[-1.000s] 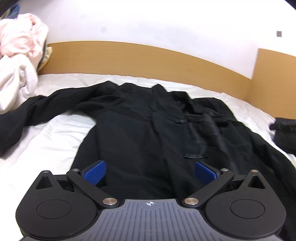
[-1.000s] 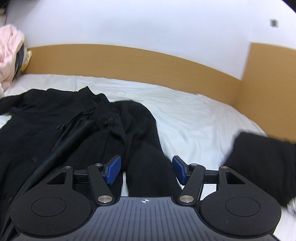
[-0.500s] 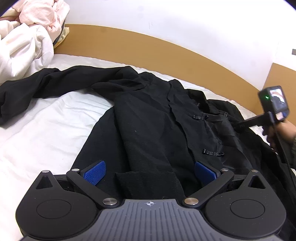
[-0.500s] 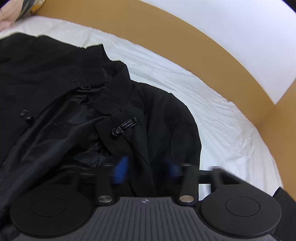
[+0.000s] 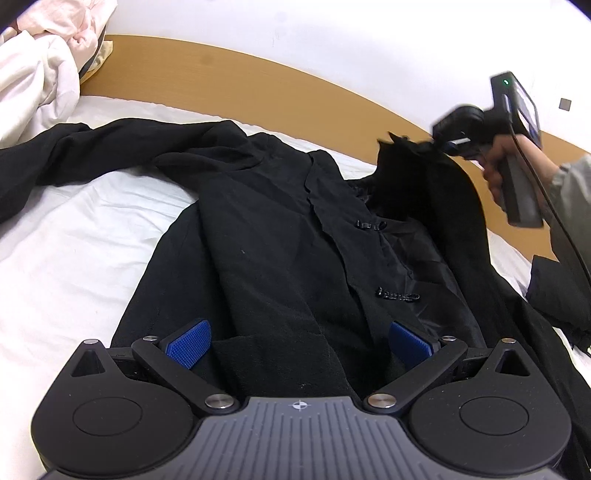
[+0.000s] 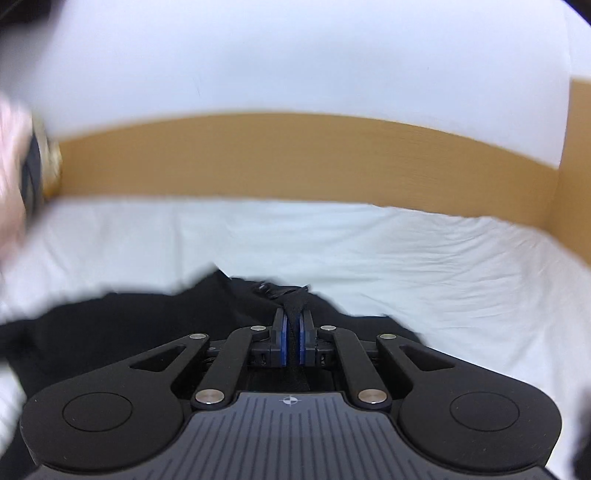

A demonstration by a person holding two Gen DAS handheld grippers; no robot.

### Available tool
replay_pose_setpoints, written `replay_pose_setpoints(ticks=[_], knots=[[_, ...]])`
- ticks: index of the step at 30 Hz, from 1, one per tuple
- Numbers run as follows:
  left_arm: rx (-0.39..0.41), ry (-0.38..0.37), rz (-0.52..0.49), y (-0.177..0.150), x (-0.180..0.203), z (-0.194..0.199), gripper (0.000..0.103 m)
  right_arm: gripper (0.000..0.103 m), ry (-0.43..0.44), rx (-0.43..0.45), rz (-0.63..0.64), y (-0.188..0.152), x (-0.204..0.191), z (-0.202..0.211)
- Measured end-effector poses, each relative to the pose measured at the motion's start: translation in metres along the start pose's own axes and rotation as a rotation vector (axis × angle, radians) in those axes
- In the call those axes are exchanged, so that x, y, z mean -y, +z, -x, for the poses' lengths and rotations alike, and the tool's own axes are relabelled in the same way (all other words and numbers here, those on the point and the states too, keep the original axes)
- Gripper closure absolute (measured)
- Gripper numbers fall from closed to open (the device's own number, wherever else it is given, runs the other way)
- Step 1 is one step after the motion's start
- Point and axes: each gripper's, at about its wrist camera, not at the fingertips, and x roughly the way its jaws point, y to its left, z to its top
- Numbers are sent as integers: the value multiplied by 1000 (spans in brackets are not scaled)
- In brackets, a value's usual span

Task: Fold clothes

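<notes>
Lying collar-far, black coat (image 5: 280, 236); left gripper (image 5: 299, 341) jaws wide, right gripper (image 6: 292, 341) pinching it.

Coat (image 5: 280, 236): spread front-up on the bed sheet (image 5: 74, 258), collar toward the headboard (image 5: 258, 74), hem nearest the left wrist camera.
Sleeve (image 5: 74, 155): runs out from the coat's shoulder to the left across the sheet.
Toggle fastenings (image 5: 397, 295): two, one behind the other, right of the coat's centre.
Left gripper (image 5: 299, 345): over the coat's hem, fingers spread to either side of it.
Right gripper (image 6: 292, 341): at the coat's right side, near the headboard, pads closed on a raised edge of the coat.
Bedding heap (image 5: 40, 62): far left corner, against the headboard.
Headboard: behind the sheet, below the wall (image 5: 332, 33).
</notes>
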Motion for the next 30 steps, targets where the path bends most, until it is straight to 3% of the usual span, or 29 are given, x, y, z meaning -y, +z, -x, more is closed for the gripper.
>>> replay_pose_setpoints(ticks=[6, 8, 12, 14, 16, 19, 24, 27, 30], knots=[[4, -18, 15, 1, -3, 0, 1, 87, 102, -243, 91, -27, -34, -43], [7, -30, 27, 1, -6, 1, 1, 87, 72, -218, 140, -33, -41, -29], [6, -31, 22, 1, -5, 0, 1, 83, 53, -179, 114, -19, -12, -8], [4, -29, 17, 1, -4, -1, 1, 67, 38, -203, 134, -22, 1, 2], [5, -30, 19, 1, -4, 0, 1, 65, 15, -221, 162, -34, 15, 16], [5, -30, 19, 1, -4, 0, 1, 65, 6, -246, 134, -71, 30, 33], [5, -30, 20, 1, -3, 1, 1, 65, -10, -225, 299, -155, 7, 69], [8, -38, 28, 1, -5, 1, 1, 65, 98, -206, 386, -187, -22, 96], [12, -46, 39, 1, -6, 2, 1, 66, 243, -181, 361, -188, -31, 130]])
